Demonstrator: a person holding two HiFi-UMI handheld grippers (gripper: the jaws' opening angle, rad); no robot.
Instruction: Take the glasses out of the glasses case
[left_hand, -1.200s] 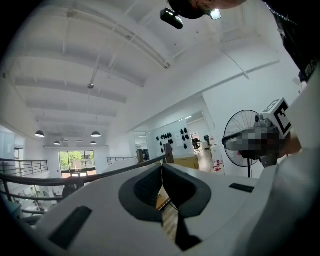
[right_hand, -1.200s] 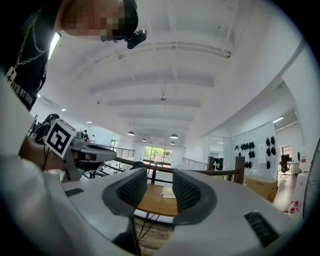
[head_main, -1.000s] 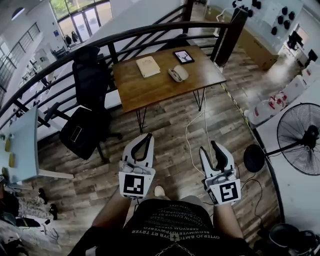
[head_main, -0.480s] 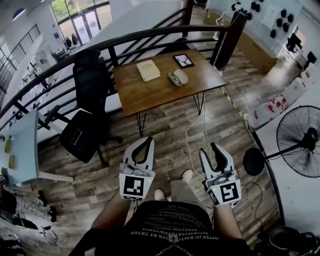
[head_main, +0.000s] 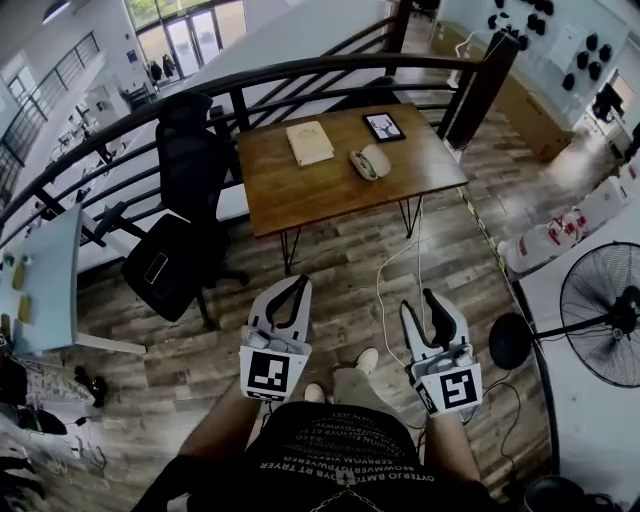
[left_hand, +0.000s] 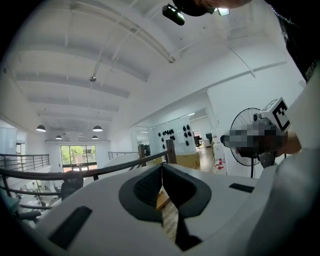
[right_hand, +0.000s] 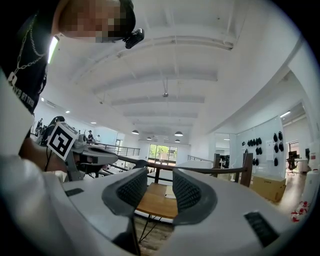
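Both grippers are held low in front of the person, over the wood floor (head_main: 330, 265) and well apart from the bench (head_main: 330, 190).
- Left gripper (head_main: 297, 285): jaws clenched tip to tip, nothing between them (left gripper view (left_hand: 161, 167)).
- Right gripper (head_main: 418, 302): jaws released and apart, empty; the bench edge (right_hand: 155, 200) shows through the gap (right gripper view (right_hand: 160, 187)).
- Glasses case (head_main: 368, 161): lies on the bench, right of a tan book (head_main: 309, 143) and just nearer the person than a tablet (head_main: 384, 126). Too small to tell whether it is open or whether the glasses are inside.
- Surroundings: black office chair (head_main: 175, 255) at the bench's left, dark railing (head_main: 300, 70) behind the bench, standing fan (head_main: 603, 318) far right.
- A white cable (head_main: 385, 270) trails over the floor between the right gripper and the bench.
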